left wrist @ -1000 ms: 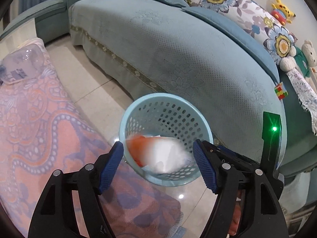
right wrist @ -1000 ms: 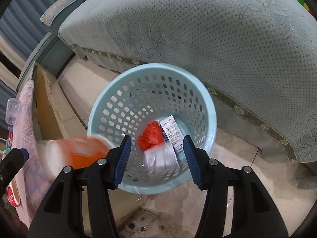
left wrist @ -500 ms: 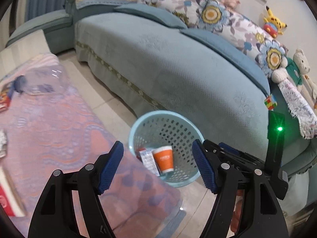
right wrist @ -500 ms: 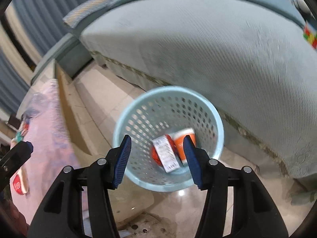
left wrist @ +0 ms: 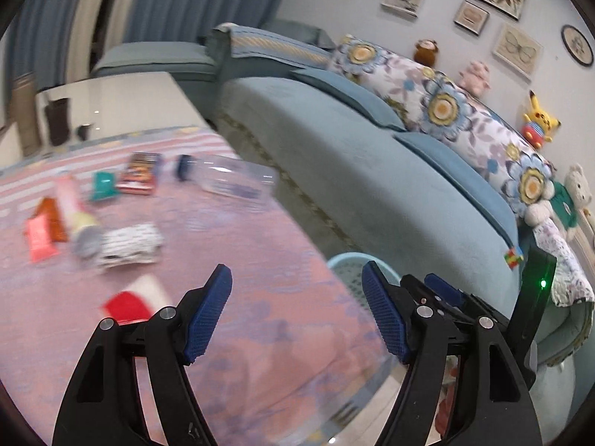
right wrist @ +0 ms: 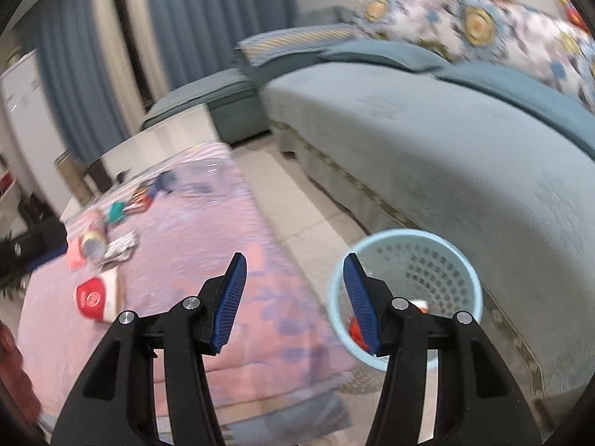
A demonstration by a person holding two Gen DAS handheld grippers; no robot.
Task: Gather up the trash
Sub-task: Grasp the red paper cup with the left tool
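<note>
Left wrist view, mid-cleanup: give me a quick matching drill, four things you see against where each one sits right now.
Things:
1. clear plastic bottle
2. light blue basket
3. yellow plush toy
4. red and white packet

Places:
A. on the sofa back
B. on the floor beside the sofa
C. near the far edge of the pink cloth
D. on the pink cloth close to the left gripper

Pairs: 1-C, 2-B, 3-A, 4-D

Both grippers have black plastic arms with silver screws and ribbed blue fingers.
</note>
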